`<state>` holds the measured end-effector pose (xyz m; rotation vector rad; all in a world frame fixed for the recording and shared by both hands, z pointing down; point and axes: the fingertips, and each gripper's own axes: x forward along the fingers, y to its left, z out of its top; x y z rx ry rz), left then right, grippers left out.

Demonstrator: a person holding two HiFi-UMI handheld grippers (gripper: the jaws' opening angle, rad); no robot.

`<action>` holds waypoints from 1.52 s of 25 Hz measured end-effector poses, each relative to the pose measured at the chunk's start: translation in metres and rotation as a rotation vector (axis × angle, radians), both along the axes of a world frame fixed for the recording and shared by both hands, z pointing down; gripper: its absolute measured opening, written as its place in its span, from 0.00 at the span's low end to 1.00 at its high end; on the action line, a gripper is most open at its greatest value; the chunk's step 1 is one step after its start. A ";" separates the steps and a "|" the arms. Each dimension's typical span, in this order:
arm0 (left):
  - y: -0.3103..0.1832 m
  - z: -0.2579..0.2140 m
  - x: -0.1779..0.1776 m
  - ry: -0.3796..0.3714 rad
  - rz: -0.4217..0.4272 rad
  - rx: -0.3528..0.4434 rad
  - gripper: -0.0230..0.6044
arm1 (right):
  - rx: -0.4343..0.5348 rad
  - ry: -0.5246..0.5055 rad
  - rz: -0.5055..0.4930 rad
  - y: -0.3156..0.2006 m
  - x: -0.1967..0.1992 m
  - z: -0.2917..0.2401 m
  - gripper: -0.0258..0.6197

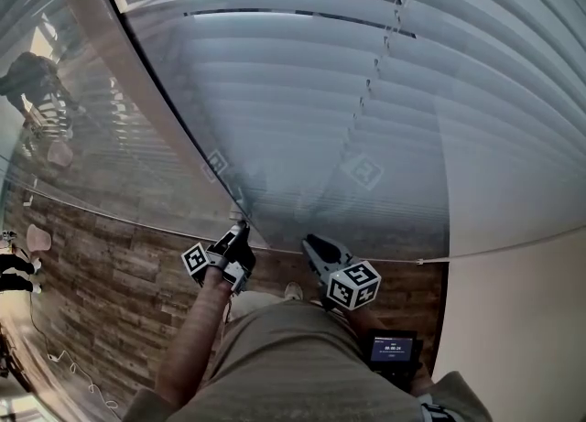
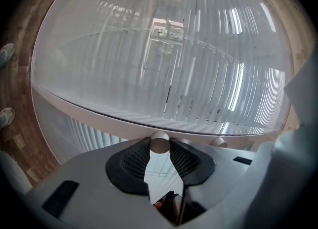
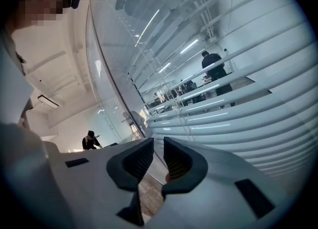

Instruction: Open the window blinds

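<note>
White horizontal blinds [image 1: 366, 91] hang behind a glass wall, with their slats partly tilted. My left gripper [image 1: 240, 231] is at the foot of the pale window post [image 1: 137, 91]. In the left gripper view, my left gripper [image 2: 159, 144] is shut on a small round beige knob [image 2: 159, 141] on the window frame. A second knob [image 2: 217, 142] sits just to its right. My right gripper [image 1: 311, 244] hovers beside the left one, close to the glass. In its own view the right gripper [image 3: 157, 146] is slightly open with nothing between the pads, and the blinds [image 3: 238, 104] fill the right side.
Wood-look floor [image 1: 110, 274] runs along the left. A white wall [image 1: 522, 319] closes the right side. A small screen device [image 1: 394, 351] hangs at the person's waist. Behind the glass stand a person [image 3: 216, 66] and another [image 3: 91, 141].
</note>
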<state>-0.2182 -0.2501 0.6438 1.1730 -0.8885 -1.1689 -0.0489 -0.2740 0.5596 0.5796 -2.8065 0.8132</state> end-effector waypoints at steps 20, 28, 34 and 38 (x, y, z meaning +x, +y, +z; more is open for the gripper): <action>0.014 -0.004 0.008 0.253 -0.011 0.088 0.25 | -0.002 0.011 0.004 0.018 0.009 -0.003 0.12; 0.015 -0.042 0.008 -0.261 0.080 0.060 0.36 | 0.000 0.018 0.004 0.015 0.008 -0.016 0.12; 0.027 -0.057 0.000 -0.571 0.047 -0.027 0.41 | -0.008 0.022 0.014 0.007 0.010 -0.006 0.12; 0.029 -0.082 -0.009 -0.709 -0.015 0.019 0.41 | -0.013 0.021 0.012 0.002 0.006 -0.003 0.12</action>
